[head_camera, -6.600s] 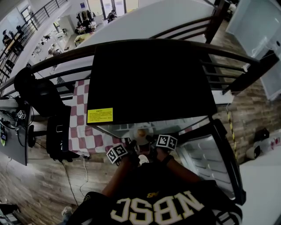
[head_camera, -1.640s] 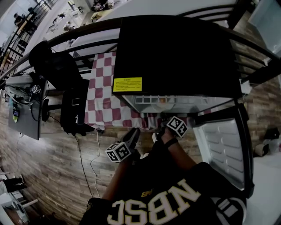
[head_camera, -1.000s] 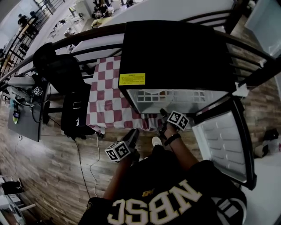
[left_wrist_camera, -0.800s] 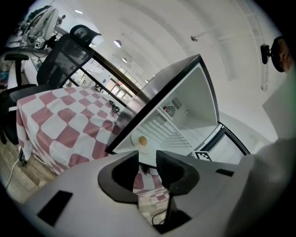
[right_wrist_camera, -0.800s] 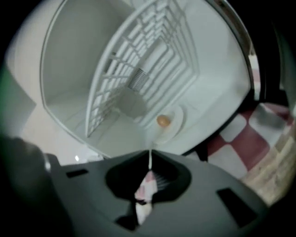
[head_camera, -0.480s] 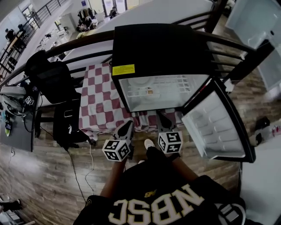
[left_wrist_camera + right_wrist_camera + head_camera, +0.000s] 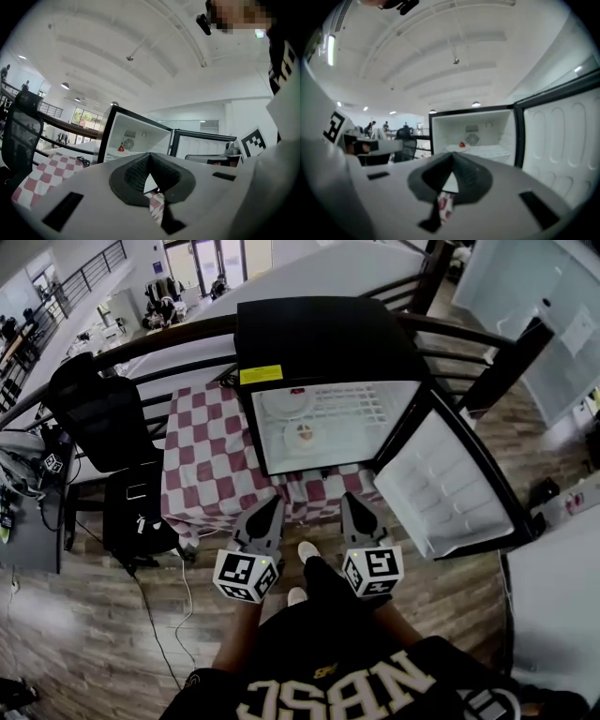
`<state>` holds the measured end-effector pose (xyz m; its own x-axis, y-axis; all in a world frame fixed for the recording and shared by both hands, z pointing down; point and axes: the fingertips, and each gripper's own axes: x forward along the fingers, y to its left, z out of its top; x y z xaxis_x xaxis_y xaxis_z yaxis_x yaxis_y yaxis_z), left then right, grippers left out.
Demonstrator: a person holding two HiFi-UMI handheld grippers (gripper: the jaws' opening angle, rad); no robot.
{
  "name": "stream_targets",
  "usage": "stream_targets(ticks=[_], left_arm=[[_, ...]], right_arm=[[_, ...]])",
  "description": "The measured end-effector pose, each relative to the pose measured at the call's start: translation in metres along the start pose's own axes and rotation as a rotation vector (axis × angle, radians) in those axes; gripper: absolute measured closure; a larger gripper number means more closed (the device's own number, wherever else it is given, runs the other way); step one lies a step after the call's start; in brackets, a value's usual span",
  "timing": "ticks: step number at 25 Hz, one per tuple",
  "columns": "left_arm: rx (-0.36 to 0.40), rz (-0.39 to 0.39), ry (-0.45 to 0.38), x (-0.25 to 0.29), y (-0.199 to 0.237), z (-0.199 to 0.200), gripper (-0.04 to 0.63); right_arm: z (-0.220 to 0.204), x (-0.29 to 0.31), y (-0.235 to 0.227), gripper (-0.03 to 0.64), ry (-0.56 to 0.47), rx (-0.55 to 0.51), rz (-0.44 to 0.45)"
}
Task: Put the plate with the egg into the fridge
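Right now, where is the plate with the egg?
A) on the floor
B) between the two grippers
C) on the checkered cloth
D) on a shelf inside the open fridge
D: the head view shows the plate with the egg on a shelf inside the fridge; the left gripper and the right gripper are shut and empty.

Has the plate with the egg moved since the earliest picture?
Yes. Then it sat at the front edge of the open fridge; now the plate lies further in, inside the fridge.
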<state>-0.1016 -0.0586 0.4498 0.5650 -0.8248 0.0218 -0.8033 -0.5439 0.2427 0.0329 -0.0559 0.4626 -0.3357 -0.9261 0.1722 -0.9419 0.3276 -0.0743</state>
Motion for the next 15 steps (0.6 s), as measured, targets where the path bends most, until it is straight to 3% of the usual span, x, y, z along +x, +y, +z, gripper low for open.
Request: stream_targets(ticks=[3,8,15], left_arm=[[-0.016,0.002,-0.013,-0.016,-0.009,-0.004,0.574],[-0.061,0.013,-0.037,-0.036,-0.014,-0.009,0.574],[-0.002,0.03,-0.09,-0.054,-0.011,0.023,0.574]], right_arm=[[-0.001,-0.018,0.003,0.597,0.01,0.04,-0.013],[0.01,-0.032,0.013,0.597,-0.002,0.012,-0.005],[0.037,-0.031,0.043,0.597,-0.032,-0.028,0.07]])
